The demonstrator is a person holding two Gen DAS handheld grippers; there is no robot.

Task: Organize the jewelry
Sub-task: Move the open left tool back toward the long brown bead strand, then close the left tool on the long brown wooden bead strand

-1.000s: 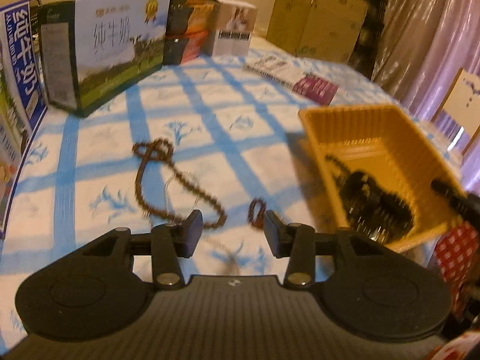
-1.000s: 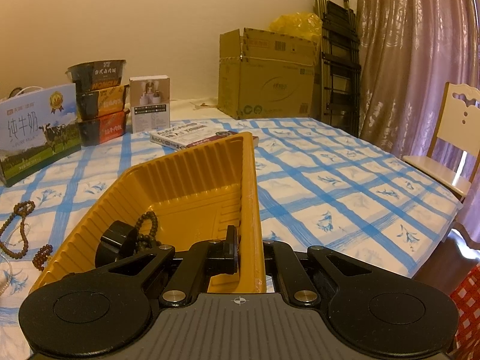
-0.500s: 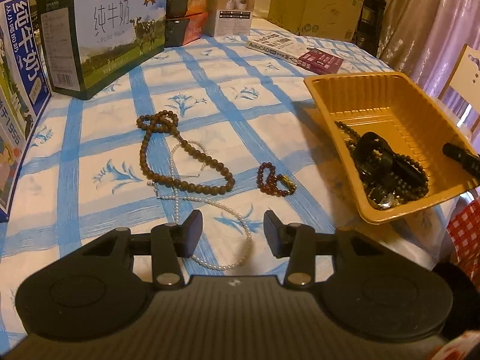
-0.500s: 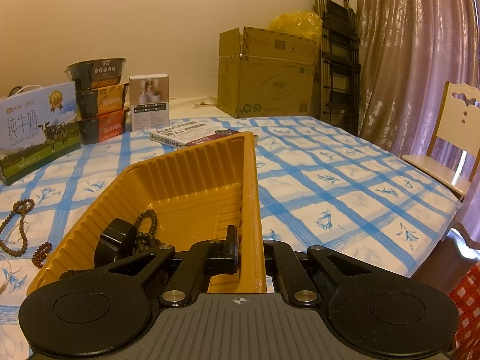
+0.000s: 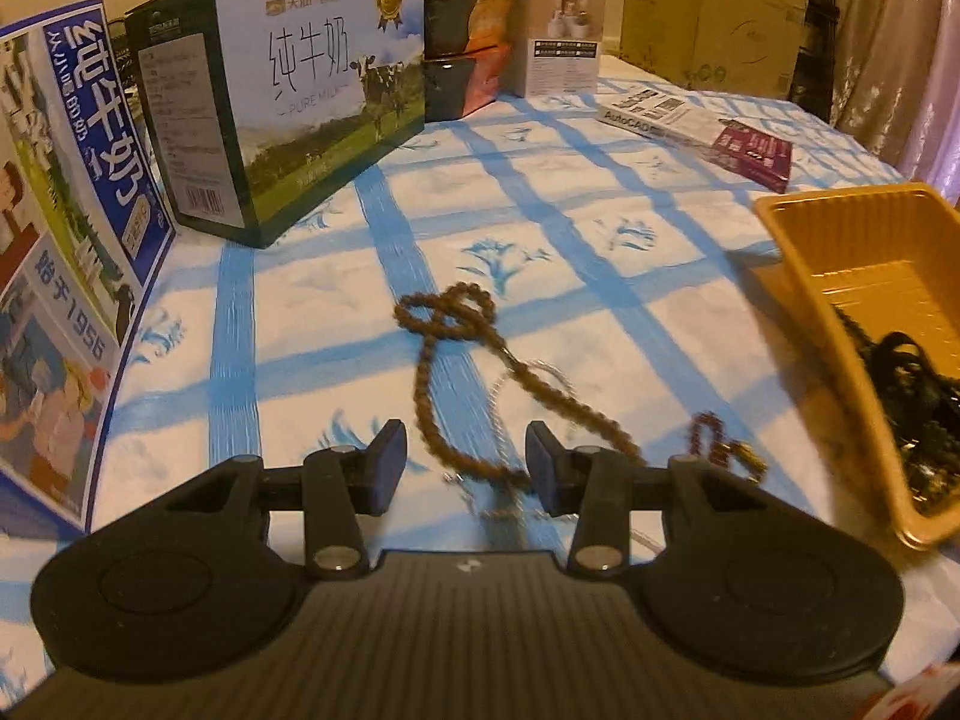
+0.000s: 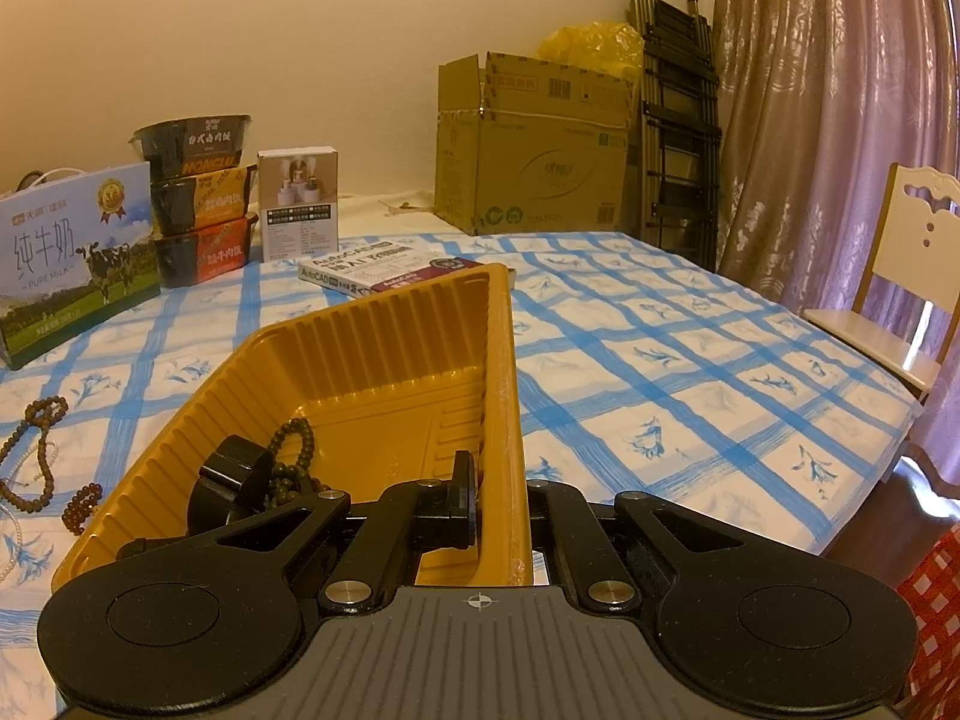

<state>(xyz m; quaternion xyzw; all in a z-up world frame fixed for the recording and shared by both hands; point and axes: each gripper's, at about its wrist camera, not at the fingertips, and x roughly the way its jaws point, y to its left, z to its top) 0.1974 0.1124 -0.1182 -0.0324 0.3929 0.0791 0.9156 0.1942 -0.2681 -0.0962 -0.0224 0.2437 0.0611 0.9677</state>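
Observation:
A long brown bead necklace point(image 5: 447, 324) lies on the blue-checked cloth, looped over a thin pearl strand point(image 5: 498, 402). A small dark red bead bracelet point(image 5: 717, 441) lies to its right. My left gripper point(image 5: 465, 468) is open and empty, low over the near end of the brown necklace. A yellow plastic tray point(image 5: 798, 276) at the right holds dark beads and a black band point(image 6: 231, 480). My right gripper point(image 6: 501, 501) is shut on the tray's right wall point(image 6: 510, 396). The brown necklace also shows at the left of the right wrist view point(image 6: 36, 438).
Milk cartons point(image 5: 288, 114) and a blue printed box point(image 5: 60, 252) stand at the left. Stacked food bowls point(image 6: 198, 198), a small white box point(image 6: 297, 204) and a book point(image 6: 384, 270) sit at the back. A cardboard box point(image 6: 534, 150) and a chair point(image 6: 900, 276) stand beyond the table.
My left gripper has dropped lower and moved forward over the necklaces, still open. The right gripper keeps its hold on the tray wall and has not moved.

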